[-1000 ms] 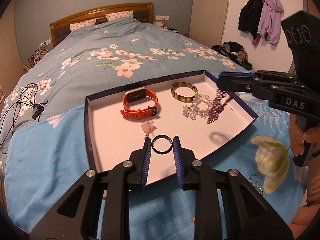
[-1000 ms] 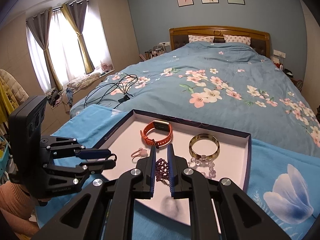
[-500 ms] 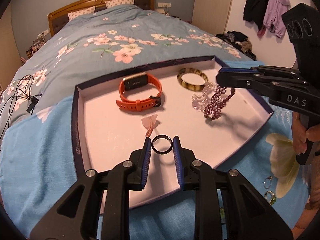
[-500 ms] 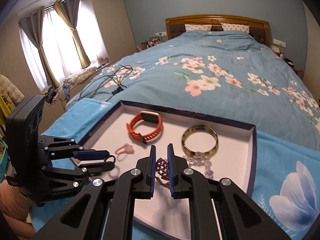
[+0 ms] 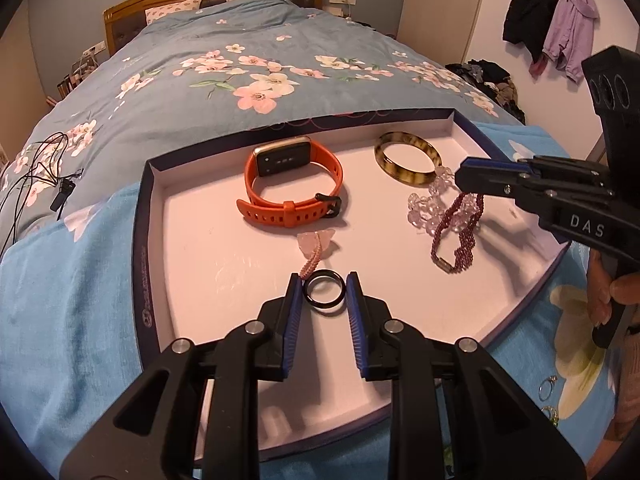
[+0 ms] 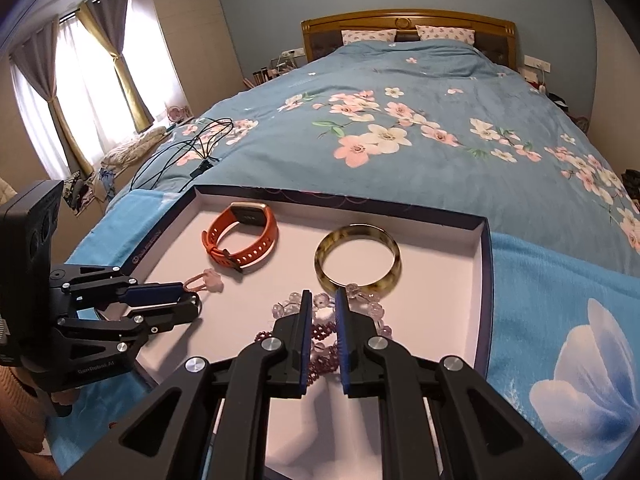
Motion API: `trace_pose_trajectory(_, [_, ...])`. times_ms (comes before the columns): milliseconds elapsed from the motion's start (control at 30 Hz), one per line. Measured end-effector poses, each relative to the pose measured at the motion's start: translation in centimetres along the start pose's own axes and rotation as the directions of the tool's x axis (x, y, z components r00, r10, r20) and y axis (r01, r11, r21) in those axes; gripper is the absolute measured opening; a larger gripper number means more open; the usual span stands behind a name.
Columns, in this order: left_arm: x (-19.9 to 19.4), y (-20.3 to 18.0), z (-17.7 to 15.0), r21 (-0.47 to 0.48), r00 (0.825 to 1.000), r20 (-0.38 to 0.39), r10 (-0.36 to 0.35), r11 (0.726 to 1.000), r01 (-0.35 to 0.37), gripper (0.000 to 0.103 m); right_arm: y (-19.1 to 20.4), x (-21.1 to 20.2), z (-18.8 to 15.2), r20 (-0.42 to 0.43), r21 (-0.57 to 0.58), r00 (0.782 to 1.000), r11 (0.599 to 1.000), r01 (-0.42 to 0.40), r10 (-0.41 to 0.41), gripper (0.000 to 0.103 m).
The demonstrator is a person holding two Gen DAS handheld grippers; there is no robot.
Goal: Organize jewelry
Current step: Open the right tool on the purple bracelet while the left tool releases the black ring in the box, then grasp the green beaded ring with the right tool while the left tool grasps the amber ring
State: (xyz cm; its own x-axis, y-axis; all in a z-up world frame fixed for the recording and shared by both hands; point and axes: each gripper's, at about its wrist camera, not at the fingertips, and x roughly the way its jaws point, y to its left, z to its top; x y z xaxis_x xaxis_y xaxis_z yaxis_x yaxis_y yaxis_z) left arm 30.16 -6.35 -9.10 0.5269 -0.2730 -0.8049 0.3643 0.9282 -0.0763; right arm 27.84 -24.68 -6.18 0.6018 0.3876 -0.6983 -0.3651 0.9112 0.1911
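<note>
My left gripper (image 5: 323,288) is shut on a black ring (image 5: 323,293), low over the near part of the white tray (image 5: 192,240). My right gripper (image 6: 323,300) is shut on a dark red bead bracelet (image 5: 456,236). The bracelet hangs from the fingertips, and its lower end touches the tray floor at the right. In the tray lie an orange watch (image 5: 294,184), a tortoiseshell bangle (image 5: 408,160), a clear bead bracelet (image 5: 424,208) and a pink charm (image 5: 316,244). In the right wrist view the left gripper (image 6: 188,300) stands at the tray's left, next to the charm (image 6: 208,280).
The tray (image 6: 440,280) sits on a blue blanket over a floral bedspread. Black cables (image 5: 40,176) lie on the bed at the left. Small rings (image 5: 548,386) lie on the blanket right of the tray. A hand (image 5: 608,292) holds the right gripper's handle.
Both grippers have come down and forward over the tray. The red bracelet, which hung free, now touches the tray floor. The ring sits lower, close to the pink charm.
</note>
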Motion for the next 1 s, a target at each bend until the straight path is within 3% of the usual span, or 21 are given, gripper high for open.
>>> trace_pose_trajectory(100, [-0.4,-0.1,0.0,-0.008,1.0,0.011,0.002,1.0,-0.002,0.025,-0.1,-0.7,-0.1,0.016,0.007,1.0,1.0,0.011,-0.011,0.012])
trace_pose_trajectory(133, [-0.7,-0.2,0.0,-0.007,1.0,0.021,0.008,1.0,-0.008,0.031,-0.1,-1.2,-0.2,0.025,0.009,1.0,1.0,0.011,-0.011,0.014])
trace_pose_trajectory(267, [-2.9,-0.8,-0.8,0.02,0.995,0.083,0.047,0.999,-0.048,0.042,0.3,-3.8,-0.7,0.073,0.001,0.997,1.0,0.0,0.0,0.029])
trace_pose_trajectory(433, [-6.4,-0.9,-2.2,0.031,0.987,0.154,0.053,0.998,-0.058,0.042,2.0,-7.0,-2.6,0.102,-0.06,0.994,0.998,-0.02,0.027,0.031])
trace_pose_trajectory(600, [-9.6,-1.4,-4.9,0.061,0.981,0.195,0.022,0.998,-0.034,0.044,4.0,-8.8,-6.2,0.072,-0.115,0.996,0.993,-0.04,0.049,0.031])
trace_pose_trajectory(800, [-11.2,-2.5,-9.5,0.096,0.985,0.163,-0.046,0.995,0.031,0.046,6.0,-9.5,-10.3,0.013,-0.134,0.997,0.988,-0.076,0.078,0.031])
trace_pose_trajectory(1000, [-11.1,-3.5,-12.5,0.116,0.99,0.128,-0.055,0.992,0.04,0.046,7.4,-9.7,-13.3,-0.041,-0.12,0.994,0.987,-0.106,0.102,0.031])
